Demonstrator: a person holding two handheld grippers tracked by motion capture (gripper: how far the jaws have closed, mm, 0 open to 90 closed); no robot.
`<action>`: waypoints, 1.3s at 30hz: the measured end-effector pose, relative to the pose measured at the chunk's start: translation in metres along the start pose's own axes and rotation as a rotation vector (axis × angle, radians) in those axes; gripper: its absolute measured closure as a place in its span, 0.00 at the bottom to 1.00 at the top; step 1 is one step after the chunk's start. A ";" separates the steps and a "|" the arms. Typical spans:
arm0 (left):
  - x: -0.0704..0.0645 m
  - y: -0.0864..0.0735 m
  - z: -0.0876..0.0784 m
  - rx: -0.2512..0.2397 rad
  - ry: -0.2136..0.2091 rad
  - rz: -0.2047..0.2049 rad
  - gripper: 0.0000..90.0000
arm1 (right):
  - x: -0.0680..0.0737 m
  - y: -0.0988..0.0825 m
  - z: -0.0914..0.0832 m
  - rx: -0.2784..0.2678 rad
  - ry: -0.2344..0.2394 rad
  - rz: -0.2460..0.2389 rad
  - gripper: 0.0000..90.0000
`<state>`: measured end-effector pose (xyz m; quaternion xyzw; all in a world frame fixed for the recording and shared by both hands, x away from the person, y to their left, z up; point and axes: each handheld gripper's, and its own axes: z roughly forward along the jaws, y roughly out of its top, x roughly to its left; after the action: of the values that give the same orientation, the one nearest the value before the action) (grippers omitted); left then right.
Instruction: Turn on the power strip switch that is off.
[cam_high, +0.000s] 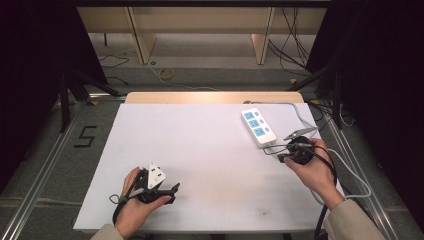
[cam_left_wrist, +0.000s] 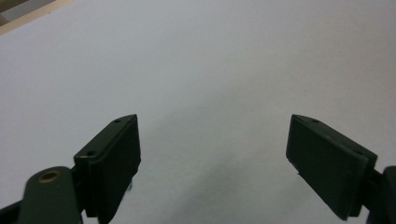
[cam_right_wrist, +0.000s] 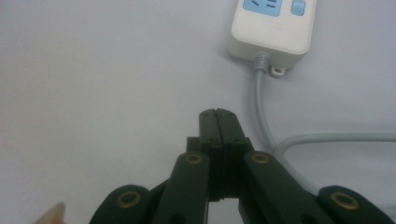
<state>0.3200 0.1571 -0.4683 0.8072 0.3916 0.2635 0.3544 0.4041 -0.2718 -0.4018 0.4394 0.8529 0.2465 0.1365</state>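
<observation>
Nearest to the high camera, my left gripper (cam_high: 172, 192) rests low on the white table (cam_high: 200, 150) near its front edge, jaws spread wide with nothing between them; the left gripper view confirms bare tabletop between the two pads. No object lies within its reach.

My right gripper (cam_right_wrist: 218, 114) has its jaws pressed flat together, empty. It sits close to the cord end of the white power strip (cam_high: 258, 127), tips aimed toward it but apart from it. In the right gripper view the grey cable (cam_right_wrist: 259, 105) leaves the strip's near end and curves away beside my closed jaws, not touching them.

Location of the work piece: the power strip lies flat on the far right part of the table, blue socket faces up, its cable running off the right edge. No plug is seated in any socket that I can see.

Assessment: work on the strip appears at an early stage. Approach is made; no contact, grip or repositioning is evident. Remaining, in my judgement: engage the strip or its switch with the right jaws; the left stands idle.
</observation>
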 end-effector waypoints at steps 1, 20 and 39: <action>0.000 0.000 0.000 0.000 0.001 0.002 0.20 | -0.001 0.001 0.000 0.002 -0.002 -0.001 1.00; 0.000 0.000 0.000 0.001 0.004 0.007 0.20 | -0.014 0.021 0.006 0.022 -0.015 0.020 1.00; -0.001 0.000 0.001 0.004 0.003 0.018 0.20 | -0.026 0.041 0.014 0.036 -0.035 0.029 1.00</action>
<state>0.3200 0.1563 -0.4687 0.8109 0.3854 0.2673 0.3498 0.4532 -0.2694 -0.3909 0.4583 0.8482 0.2255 0.1400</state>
